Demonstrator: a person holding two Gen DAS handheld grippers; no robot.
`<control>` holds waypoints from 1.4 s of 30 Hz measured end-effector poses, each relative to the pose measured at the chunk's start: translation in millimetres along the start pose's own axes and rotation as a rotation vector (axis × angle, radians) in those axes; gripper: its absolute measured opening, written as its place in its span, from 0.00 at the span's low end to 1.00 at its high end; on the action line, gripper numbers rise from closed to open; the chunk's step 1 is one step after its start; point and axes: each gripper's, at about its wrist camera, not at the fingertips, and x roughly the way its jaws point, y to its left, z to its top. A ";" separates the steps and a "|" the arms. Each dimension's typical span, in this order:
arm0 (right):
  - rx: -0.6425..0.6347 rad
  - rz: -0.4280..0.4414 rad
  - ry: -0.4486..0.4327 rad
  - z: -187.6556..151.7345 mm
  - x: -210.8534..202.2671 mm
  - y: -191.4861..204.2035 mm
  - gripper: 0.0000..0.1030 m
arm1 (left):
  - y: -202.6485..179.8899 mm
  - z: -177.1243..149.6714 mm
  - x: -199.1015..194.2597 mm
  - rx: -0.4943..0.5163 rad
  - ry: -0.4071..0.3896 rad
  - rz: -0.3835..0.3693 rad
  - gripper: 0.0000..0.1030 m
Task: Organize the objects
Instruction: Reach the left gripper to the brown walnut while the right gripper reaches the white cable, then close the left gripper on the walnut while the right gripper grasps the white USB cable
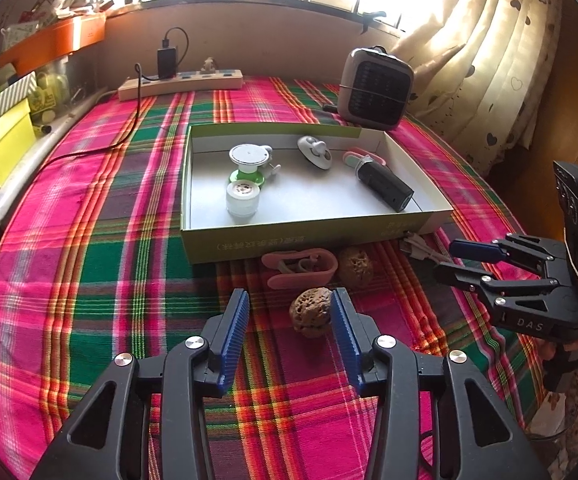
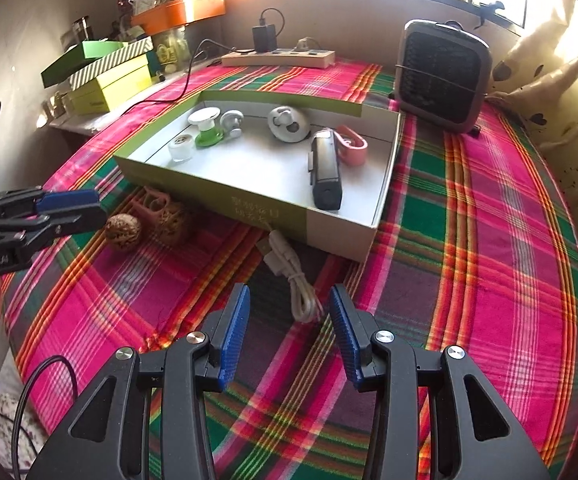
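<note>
Plaid cloth [image 1: 89, 280] in pink, green and orange covers the work surface, with a window and curtain across the top of both views.

**Progress.** By judgement the task is partly done. Some objects lie inside the shallow box [image 1: 289, 240] at frame centre; others sit on the cloth just outside its near wall.

**Box contents (left wrist view):**
- A white-and-green spool [image 1: 248, 164] at the left of the box floor.
- A small white jar [image 1: 242, 199] touching or just below the spool.
- A round white gadget [image 1: 315, 152] at upper centre.
- A black rectangular device [image 1: 385, 186] at the right, lying tilted.
- A pink clip [image 1: 363, 158] beside the upper end of the black device.

**Remaining outside the box:**
- A walnut [image 1: 311, 316] at lower centre of the left wrist view.
- A second walnut [image 1: 355, 268] just beside the near wall of the box.
- A pink holder [image 1: 301, 268] to the left of the second walnut, against the box wall.
- A coiled white cable [image 2: 297, 280] at centre of the right wrist view, below the box corner.

**Grippers.** The left gripper [image 1: 291, 316] is spread wide; the first walnut sits between its pads, near or touching the right-hand pad, not clamped. The right gripper [image 2: 289, 312] is likewise spread wide and holds nothing; the lower loop of the cable lies between its tips.

**Background.** A power strip [image 1: 181, 82] and a small heater [image 1: 377, 88] stand beyond the box.
</note>
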 end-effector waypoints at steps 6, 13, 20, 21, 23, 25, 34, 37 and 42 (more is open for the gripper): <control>-0.045 -0.025 0.019 9.6 13.2 5.7 0.42 | -4.4 -0.2 8.6 0.018 0.027 -0.014 0.41; -0.071 -0.034 0.026 14.9 21.9 10.6 0.42 | -9.7 1.0 19.2 0.039 0.052 -0.014 0.42; -0.049 -0.033 0.021 17.2 24.9 9.1 0.47 | -8.8 -0.5 27.0 0.038 0.071 -0.006 0.42; -0.047 -0.034 0.019 17.2 25.1 9.3 0.47 | -8.4 -1.0 28.1 0.035 0.073 -0.005 0.42; -0.041 -0.039 0.014 17.3 25.6 10.3 0.48 | -7.4 -1.9 28.2 0.031 0.068 -0.004 0.42; -0.031 -0.044 0.006 16.6 25.3 10.4 0.48 | -7.2 -2.1 28.2 0.031 0.066 -0.003 0.42; -0.016 -0.053 -0.005 15.0 24.5 12.9 0.42 | -6.5 -2.2 27.9 0.029 0.060 0.000 0.36; -0.021 -0.051 -0.008 14.2 23.6 16.4 0.35 | -4.3 -1.4 27.1 0.024 0.058 0.001 0.30; -0.019 -0.042 -0.010 13.3 23.0 19.7 0.24 | -3.9 -1.6 26.7 0.026 0.056 0.007 0.26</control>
